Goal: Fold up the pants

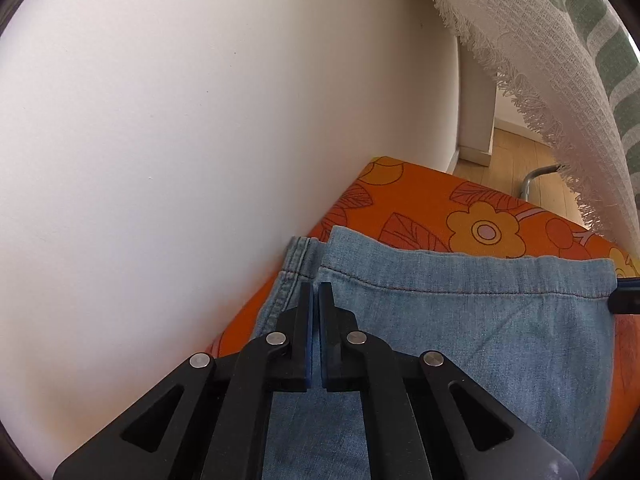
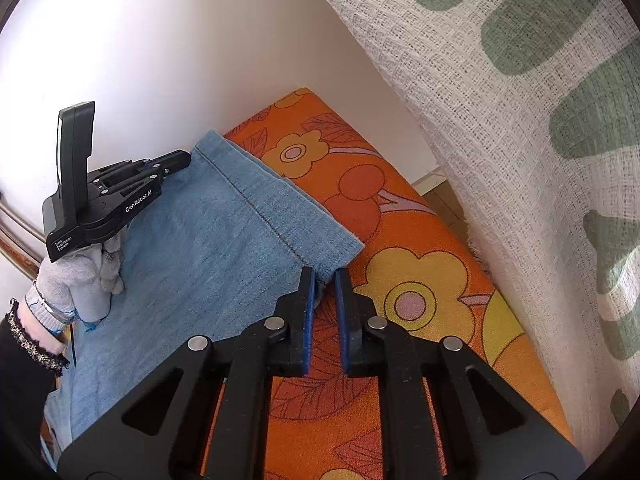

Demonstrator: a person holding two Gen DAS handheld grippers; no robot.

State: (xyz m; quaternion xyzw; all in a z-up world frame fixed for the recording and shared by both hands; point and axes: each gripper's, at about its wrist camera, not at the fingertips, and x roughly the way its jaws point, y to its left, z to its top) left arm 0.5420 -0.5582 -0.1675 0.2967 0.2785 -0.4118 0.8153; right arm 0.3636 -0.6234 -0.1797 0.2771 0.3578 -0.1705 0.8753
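Left gripper [image 1: 314, 292]: fingers pinched narrow on the pants [image 1: 460, 320] hem corner beside the wall [image 1: 180, 120]; a thin bite may slip.
Pants: flat on the orange flowered worktop [image 2: 420, 280].
Right gripper [image 2: 325, 276]: fingers narrow around the other corner; may catch one layer only, skewing the fold.

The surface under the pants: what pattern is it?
Orange fabric surface with yellow and red flowers, clearest in the right wrist view.
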